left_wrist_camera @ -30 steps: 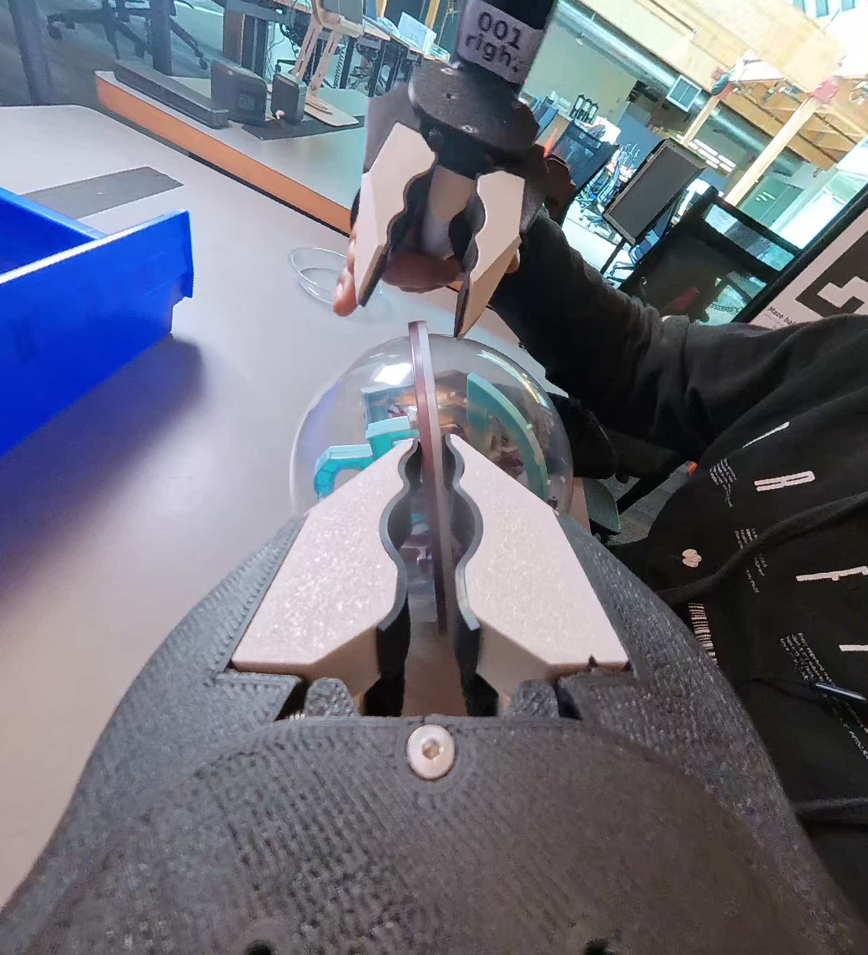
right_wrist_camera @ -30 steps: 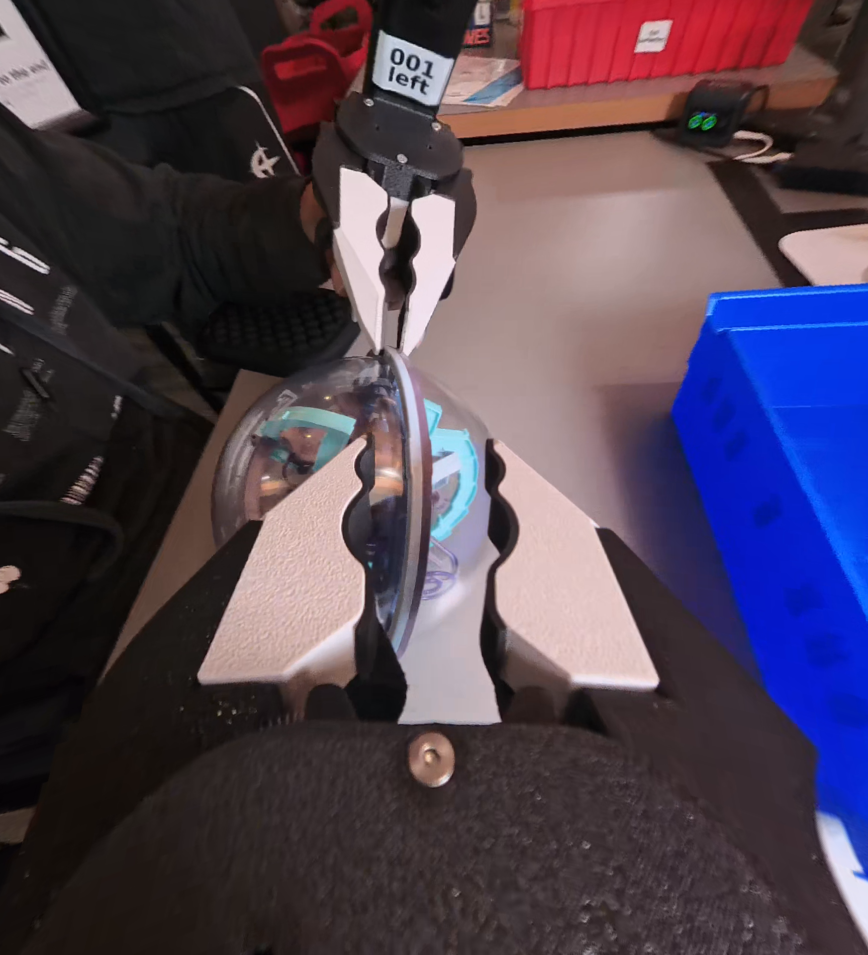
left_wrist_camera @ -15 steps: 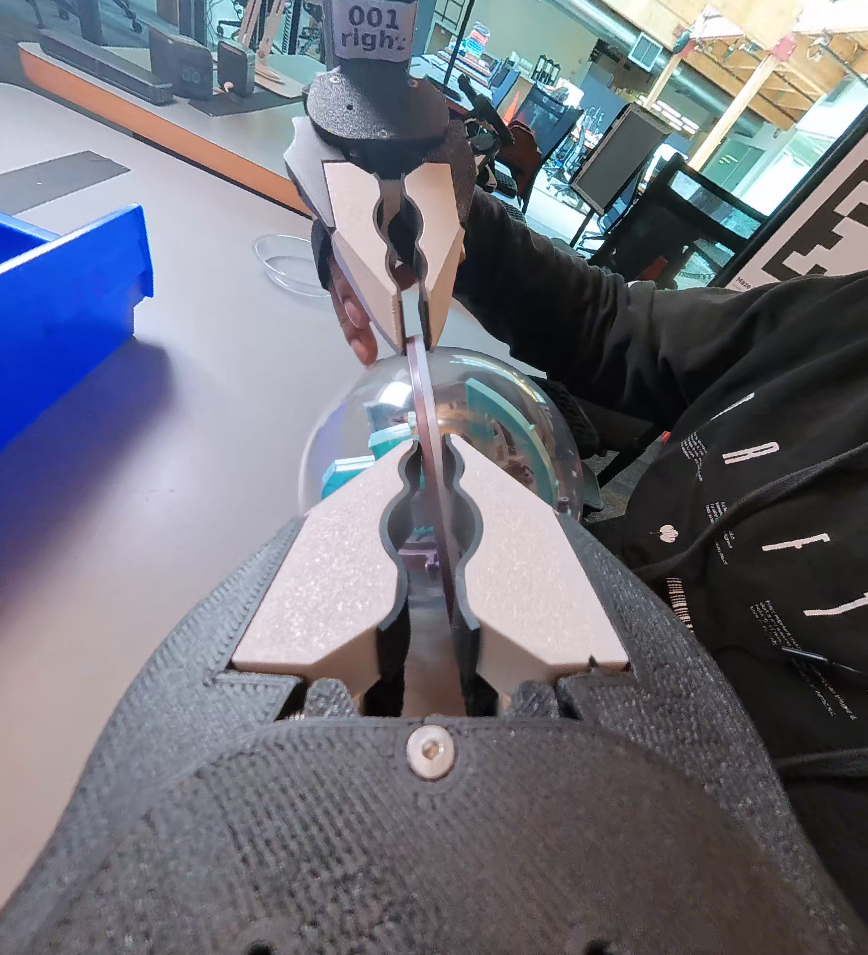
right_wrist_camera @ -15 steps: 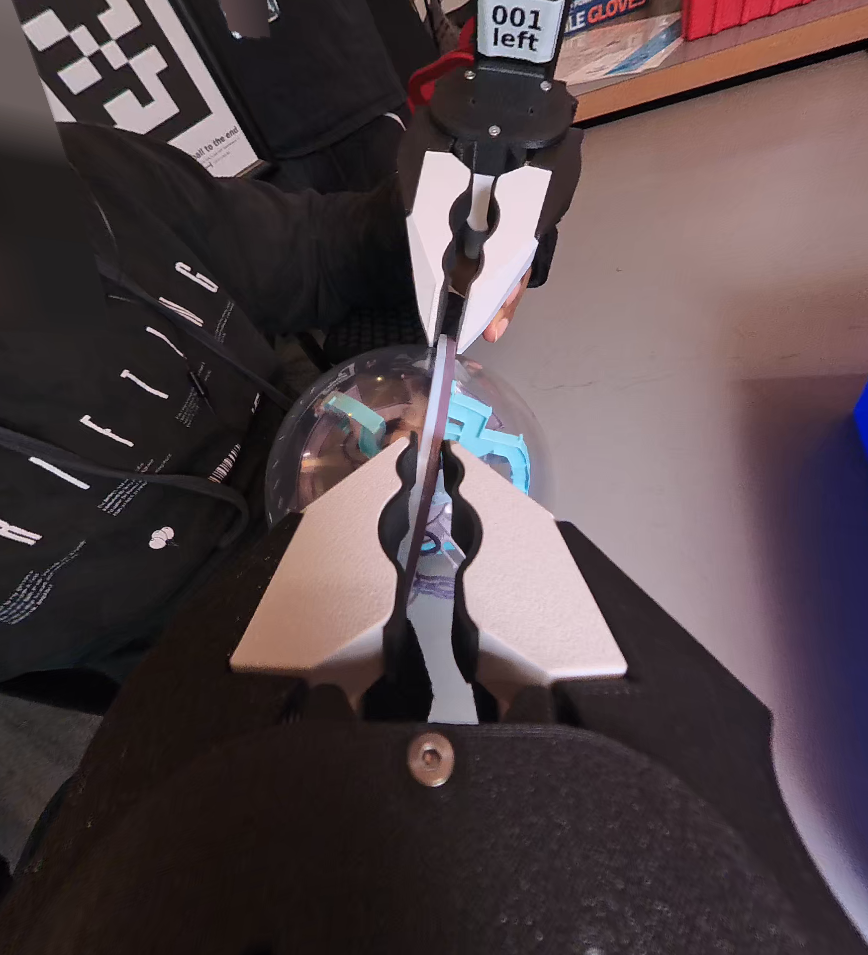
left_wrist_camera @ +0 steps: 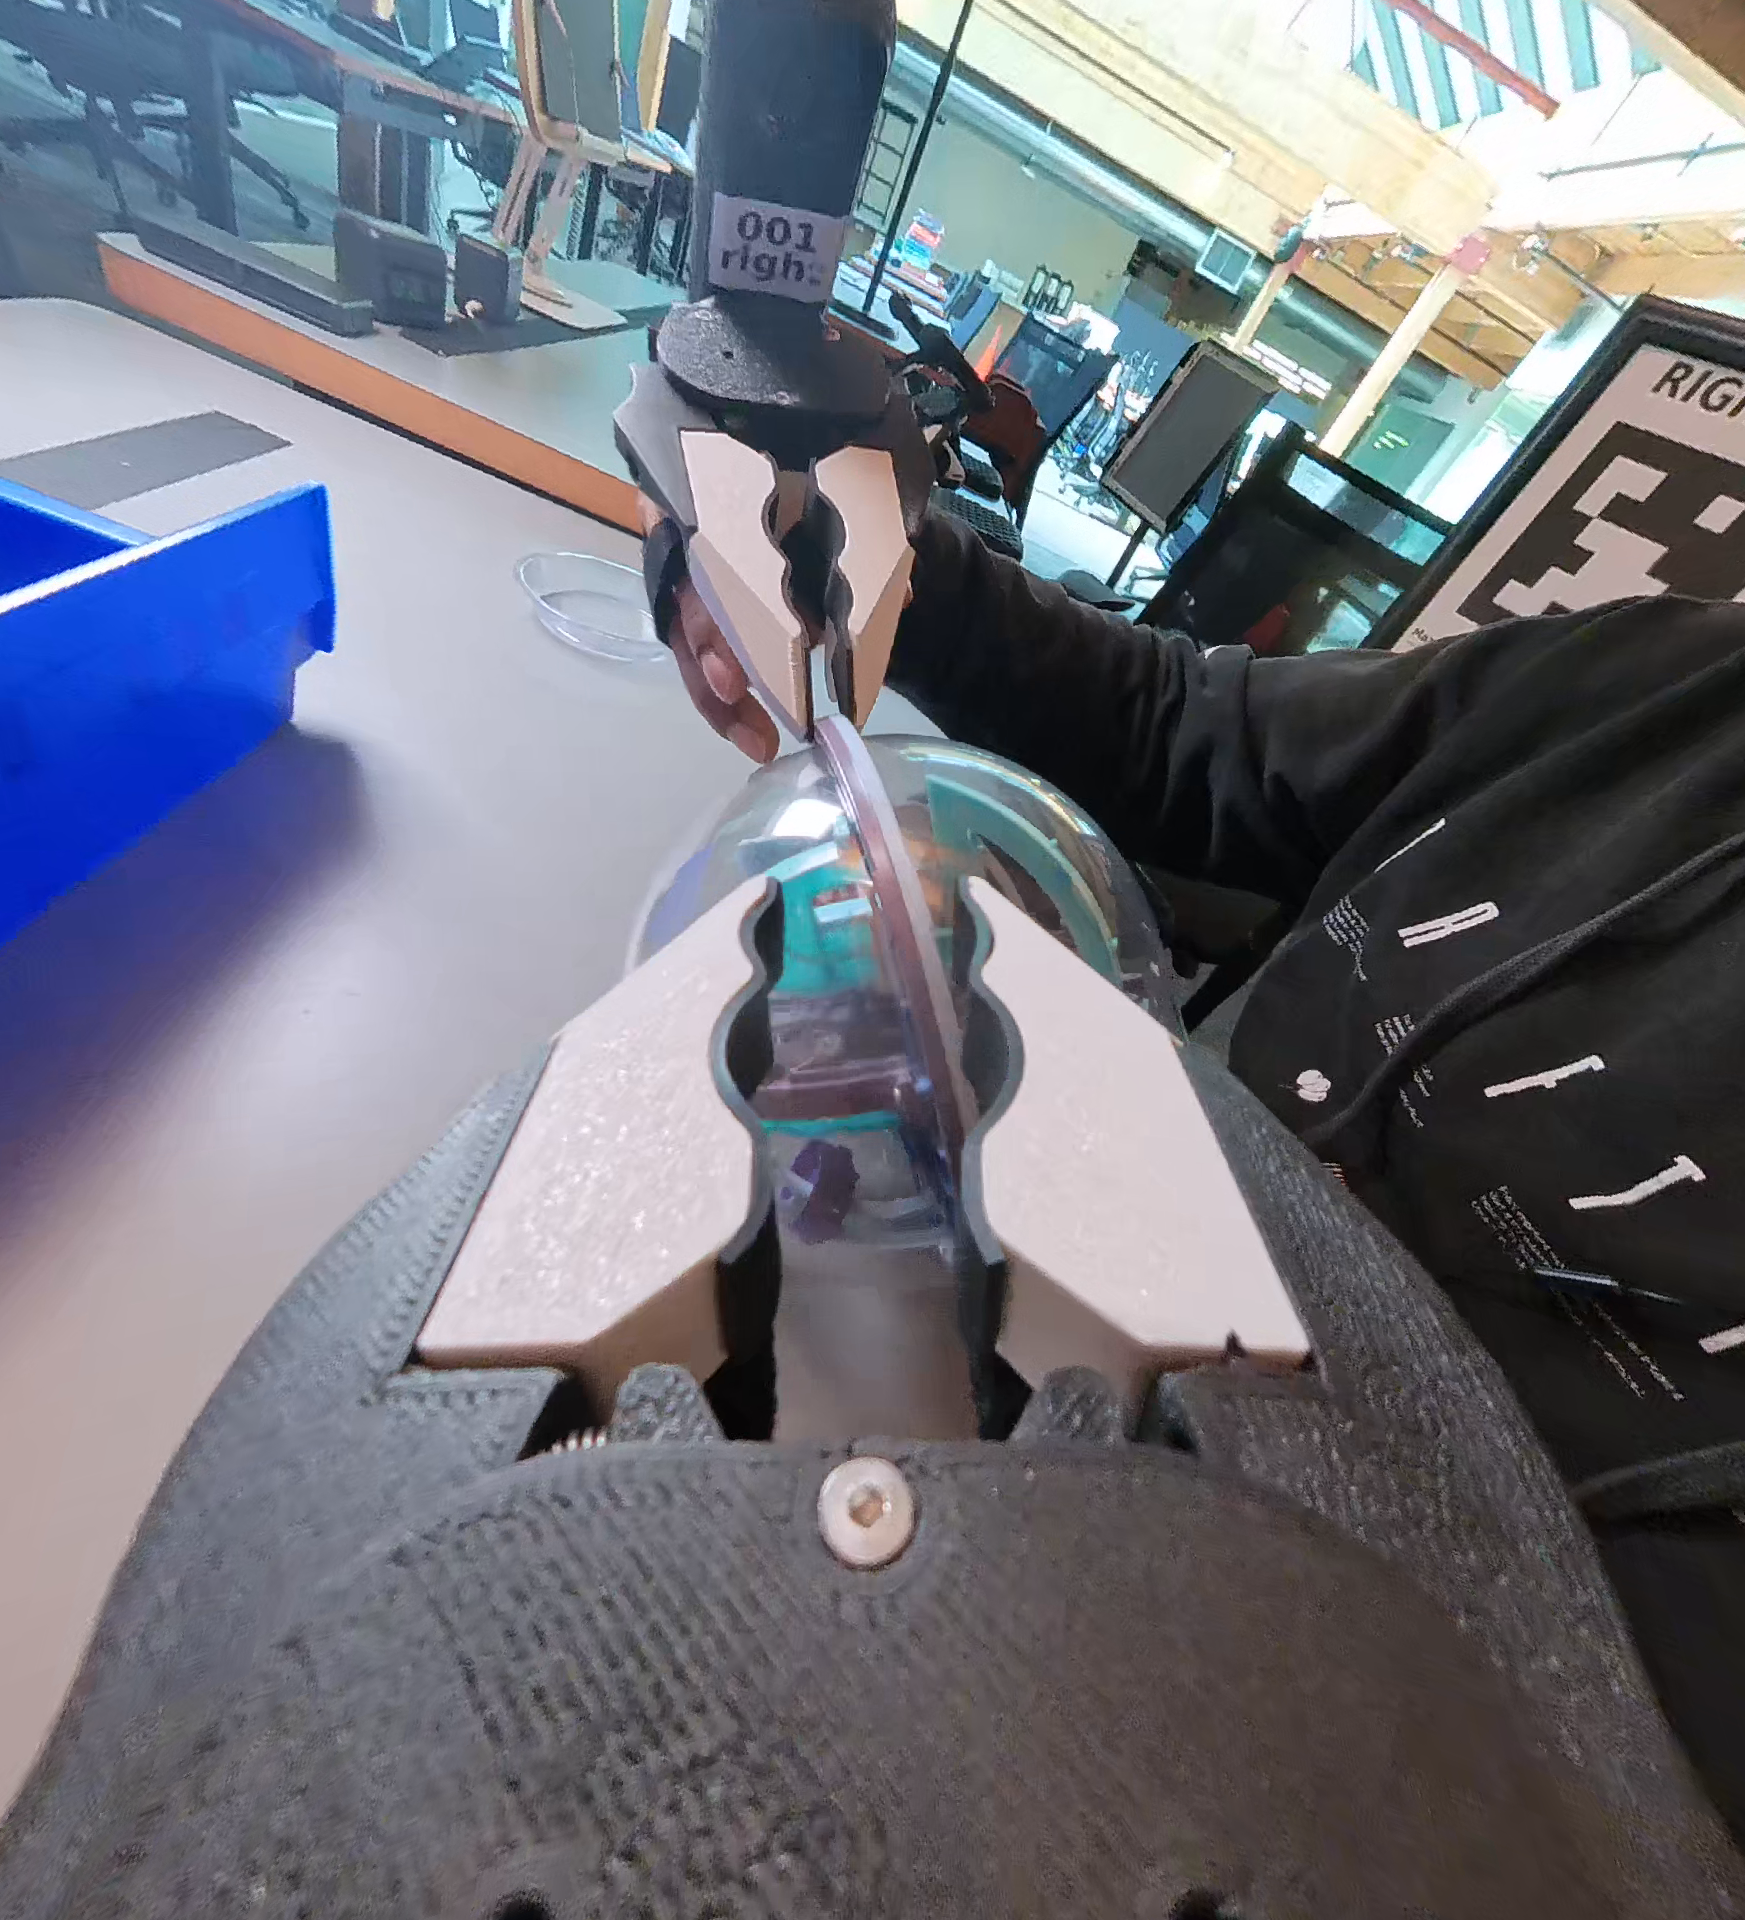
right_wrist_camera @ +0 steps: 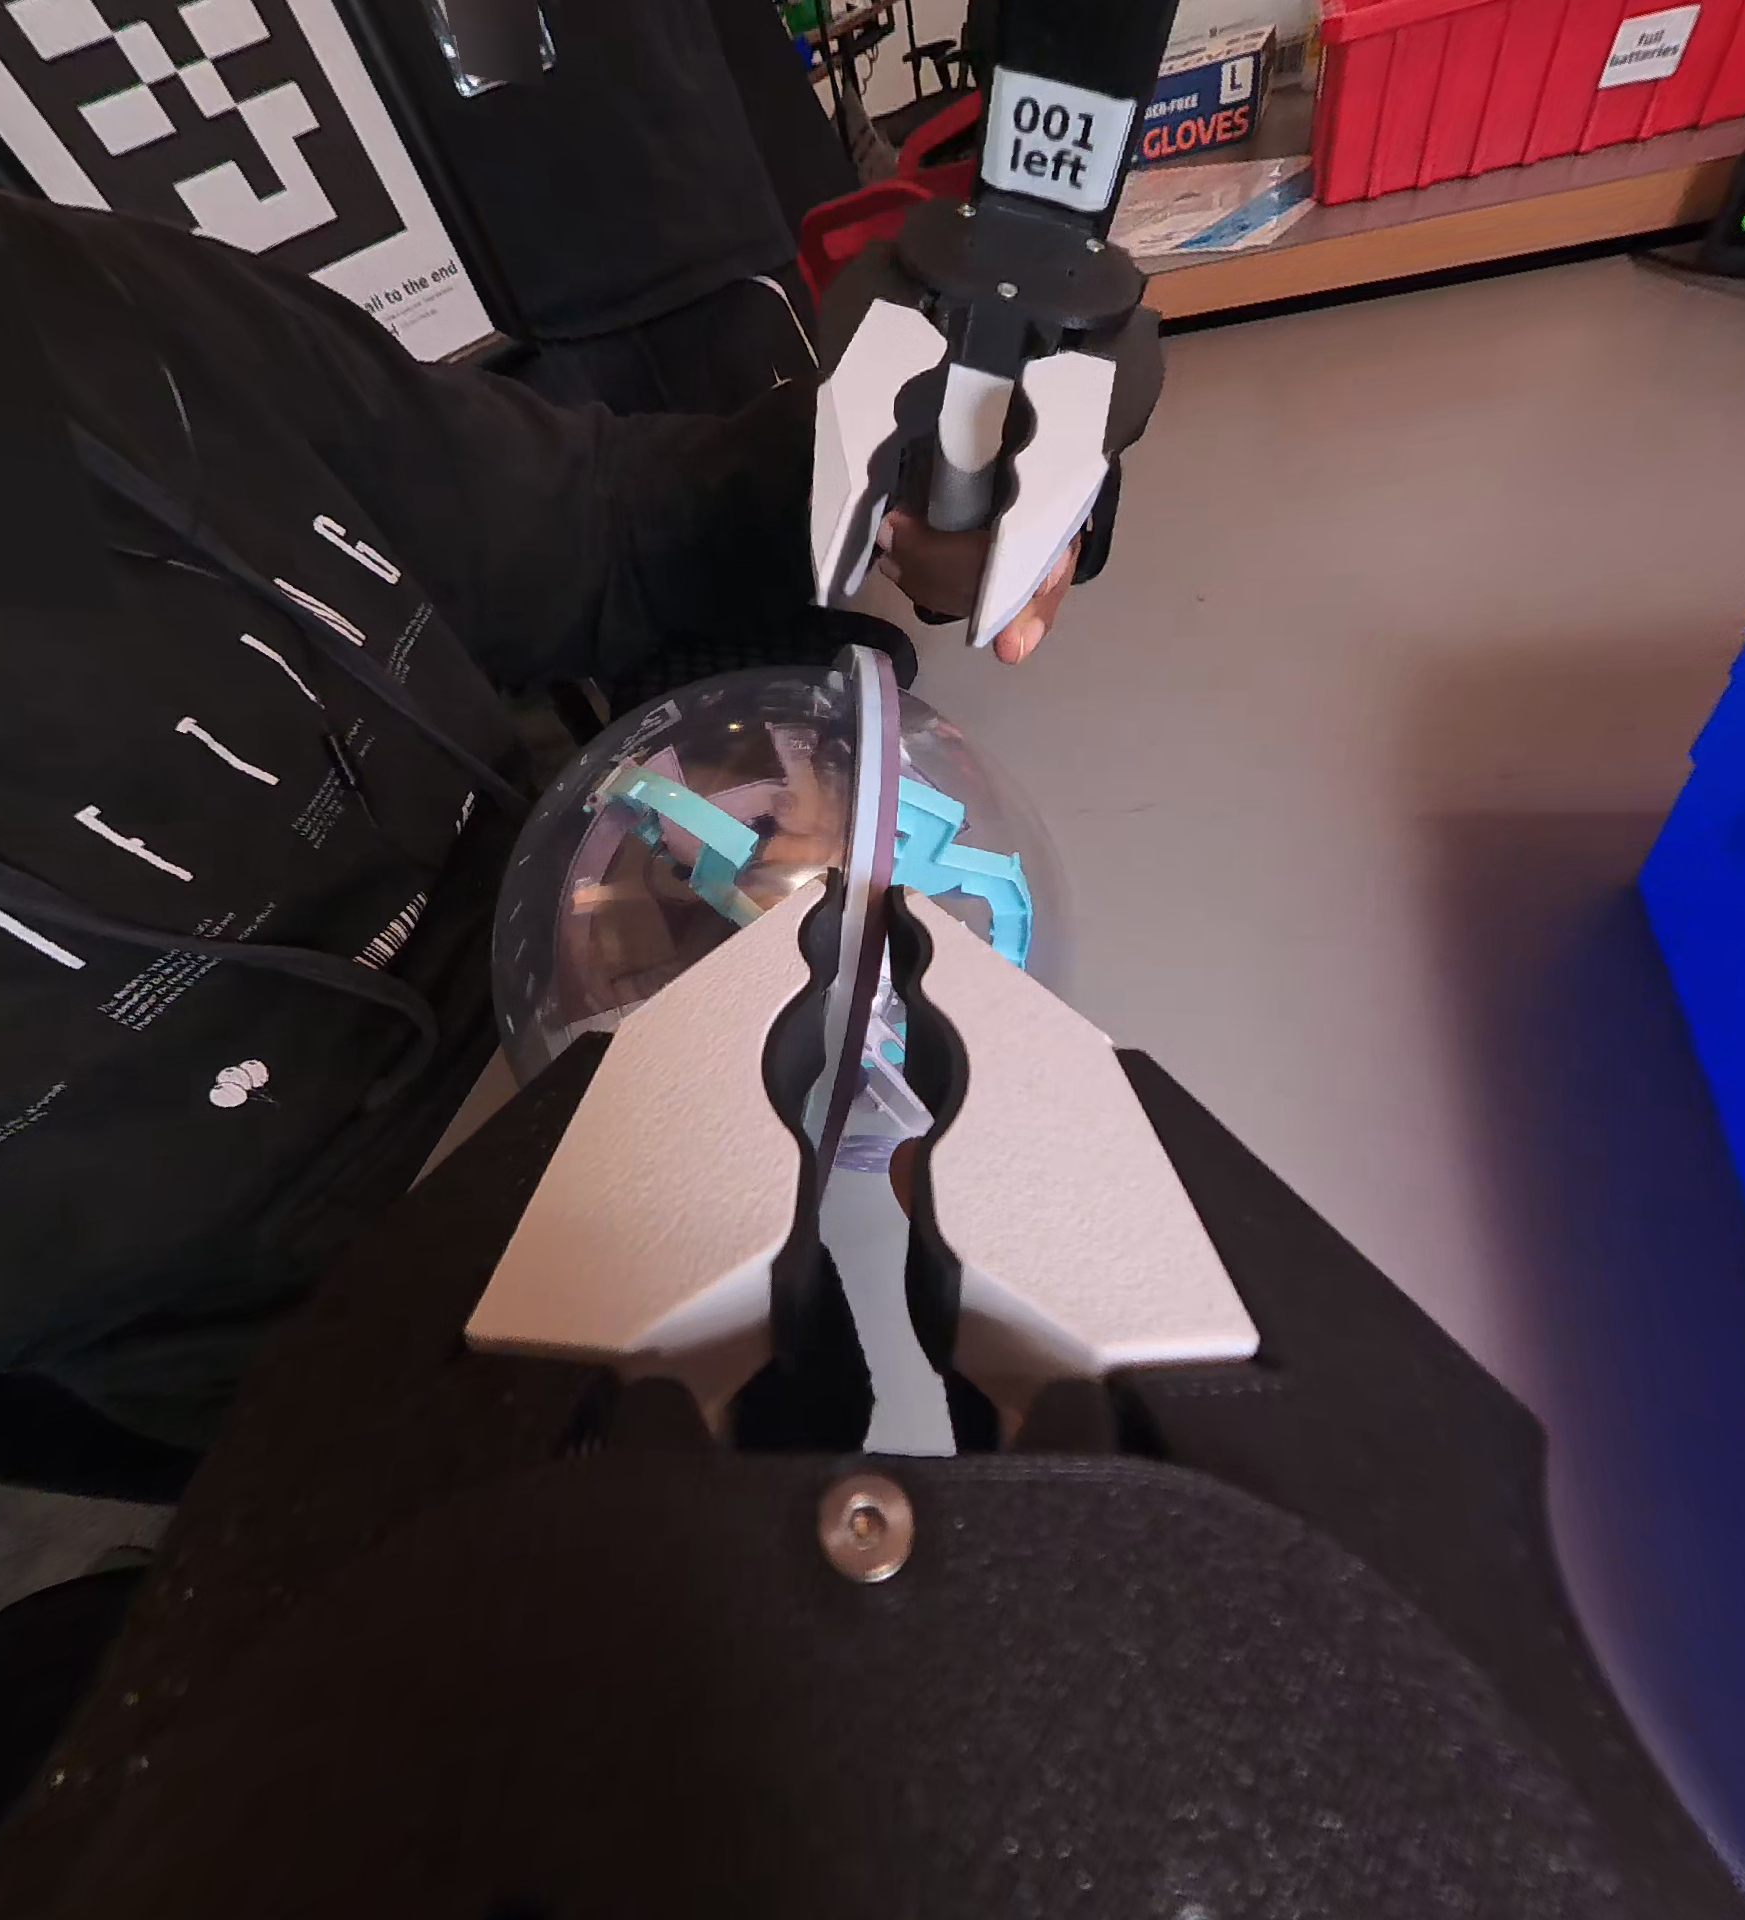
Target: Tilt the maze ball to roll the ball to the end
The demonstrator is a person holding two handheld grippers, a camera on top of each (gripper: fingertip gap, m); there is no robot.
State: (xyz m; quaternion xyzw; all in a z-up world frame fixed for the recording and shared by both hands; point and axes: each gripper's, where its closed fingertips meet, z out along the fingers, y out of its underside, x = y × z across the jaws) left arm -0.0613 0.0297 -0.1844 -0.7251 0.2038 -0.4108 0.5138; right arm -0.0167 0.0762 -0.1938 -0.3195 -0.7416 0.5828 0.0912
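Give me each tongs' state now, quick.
Left tongs: open around the maze ball's rim.
Right tongs: shut on the maze ball's rim.

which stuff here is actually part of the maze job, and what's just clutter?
In the job:
- maze ball, clear sphere with teal tracks inside
- right gripper, shut on the ball's dark rim
- left gripper, open around the rim's opposite side

Lying about:
- blue bin
- clear dish on the table
- red crate and box of gloves on the far shelf
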